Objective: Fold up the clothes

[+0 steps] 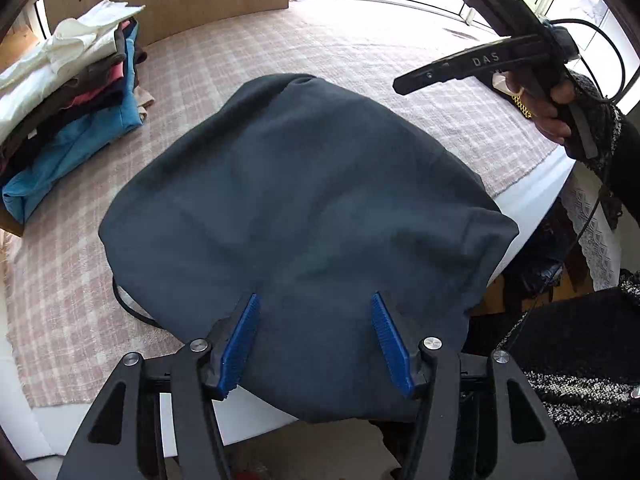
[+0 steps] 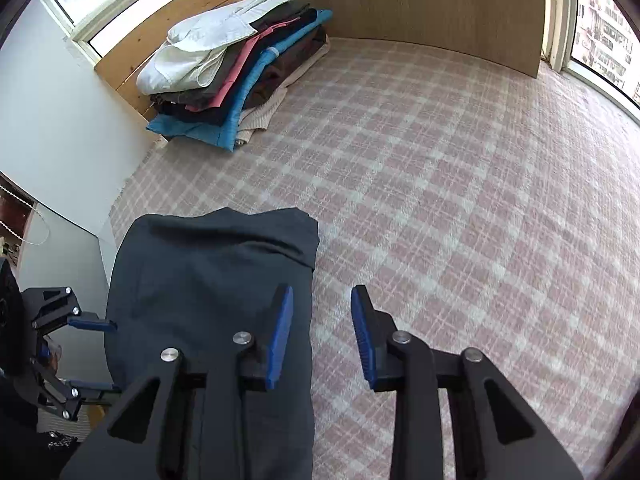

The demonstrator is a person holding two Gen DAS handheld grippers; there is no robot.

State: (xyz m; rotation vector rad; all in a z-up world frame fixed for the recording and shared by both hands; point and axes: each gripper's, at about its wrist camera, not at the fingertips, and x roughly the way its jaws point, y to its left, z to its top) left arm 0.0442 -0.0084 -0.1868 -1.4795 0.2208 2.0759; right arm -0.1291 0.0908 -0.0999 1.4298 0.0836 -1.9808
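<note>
The dark folded garment (image 1: 304, 216) lay on the bed's checked blanket (image 2: 460, 200), likely ready for the folded pile (image 2: 236, 68). Left tool (image 1: 316, 344) and right tool (image 2: 322, 336) hovered wide apart, holding nothing.

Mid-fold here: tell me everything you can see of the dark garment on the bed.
The dark garment is a navy-charcoal, soft fleece-like cloth, already folded into a rough rectangle with gentle creases. It lies flat on the pink plaid bedcover, its near edge overhanging the bed's side. The left gripper and right gripper are both open above it; neither clearly grips it.
</note>
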